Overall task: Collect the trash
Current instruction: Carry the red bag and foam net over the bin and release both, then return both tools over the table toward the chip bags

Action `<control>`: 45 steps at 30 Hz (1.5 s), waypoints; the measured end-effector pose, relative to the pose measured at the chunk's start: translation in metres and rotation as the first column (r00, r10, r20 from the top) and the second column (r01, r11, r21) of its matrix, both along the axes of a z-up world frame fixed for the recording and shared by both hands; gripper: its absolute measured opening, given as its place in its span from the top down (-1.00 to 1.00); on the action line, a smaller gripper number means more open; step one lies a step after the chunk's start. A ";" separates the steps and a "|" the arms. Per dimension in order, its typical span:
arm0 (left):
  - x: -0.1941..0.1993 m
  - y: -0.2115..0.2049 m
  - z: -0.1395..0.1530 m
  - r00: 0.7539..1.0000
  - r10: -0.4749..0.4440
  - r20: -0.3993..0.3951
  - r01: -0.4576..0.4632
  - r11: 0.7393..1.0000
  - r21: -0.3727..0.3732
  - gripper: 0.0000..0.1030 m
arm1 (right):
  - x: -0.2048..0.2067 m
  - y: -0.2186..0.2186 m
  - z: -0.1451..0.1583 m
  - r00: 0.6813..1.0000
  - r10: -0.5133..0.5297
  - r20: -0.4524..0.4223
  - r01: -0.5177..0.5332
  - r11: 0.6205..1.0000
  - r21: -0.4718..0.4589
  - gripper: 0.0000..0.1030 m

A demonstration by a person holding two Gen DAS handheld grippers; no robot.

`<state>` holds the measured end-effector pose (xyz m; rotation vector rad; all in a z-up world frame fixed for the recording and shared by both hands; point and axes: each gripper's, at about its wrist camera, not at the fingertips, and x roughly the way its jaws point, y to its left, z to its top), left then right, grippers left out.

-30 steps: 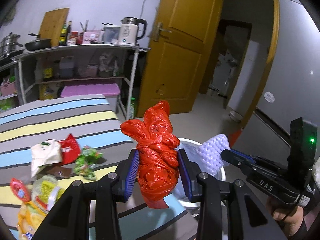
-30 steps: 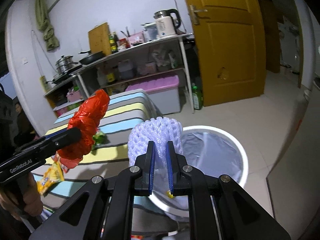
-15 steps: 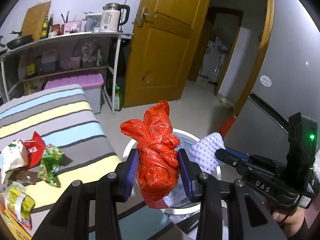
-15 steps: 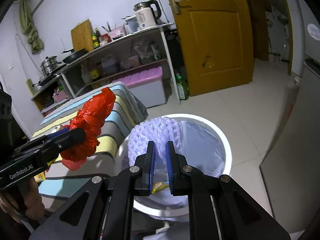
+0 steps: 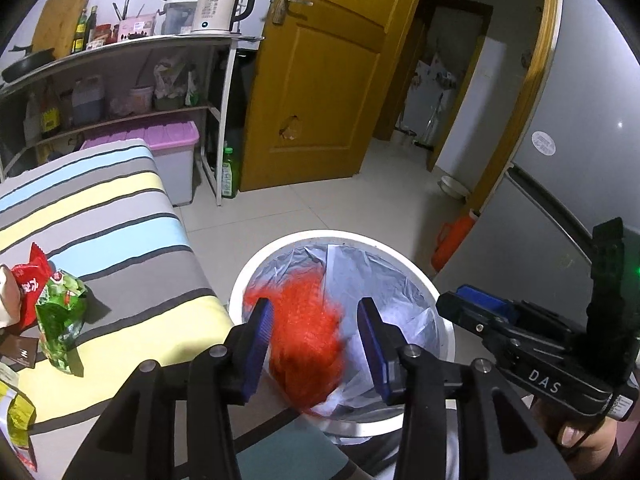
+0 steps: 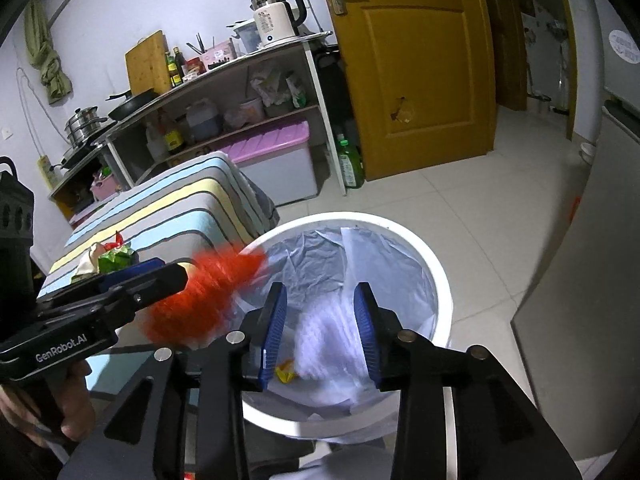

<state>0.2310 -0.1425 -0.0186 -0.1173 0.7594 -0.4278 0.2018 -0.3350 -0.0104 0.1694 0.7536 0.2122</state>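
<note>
Kettle on shelf top – purple-lid bin beneath, yellow door w/ dent.

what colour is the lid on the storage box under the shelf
Pale purple-pink lid on a grey storage box; clearest in the left wrist view.

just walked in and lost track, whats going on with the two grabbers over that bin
A person is clearing trash off the striped bed into the white bin. Both grippers are over it and their jaws have just been opening. The left gripper has let go of a red plastic bag, blurred as it drops. The right gripper has released a white foam net, also falling in. Snack wrappers are on the bed.
</note>
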 end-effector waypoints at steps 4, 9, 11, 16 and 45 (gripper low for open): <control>0.001 0.004 0.002 1.000 0.004 0.002 -0.004 1.000 -0.015 0.10 | -0.002 0.002 0.002 1.000 0.004 0.013 -0.004 1.000 -0.011 0.28; -0.010 0.013 0.012 0.999 0.022 0.038 -0.021 0.999 -0.025 0.10 | -0.010 0.006 0.011 0.999 0.016 0.048 -0.015 0.999 -0.030 0.27; -0.017 0.017 0.018 0.998 0.030 0.058 -0.028 0.999 -0.024 0.10 | -0.015 0.011 0.018 0.997 0.027 0.074 -0.025 0.999 -0.039 0.27; -0.036 0.032 0.034 0.992 0.055 0.114 -0.052 0.998 -0.030 0.10 | -0.025 0.023 0.033 0.990 0.066 0.122 -0.060 0.997 -0.048 0.27; -0.154 0.168 0.054 0.911 0.349 0.219 -0.359 0.933 0.007 0.10 | -0.080 0.130 0.051 0.912 0.382 0.150 -0.380 0.924 -0.040 0.24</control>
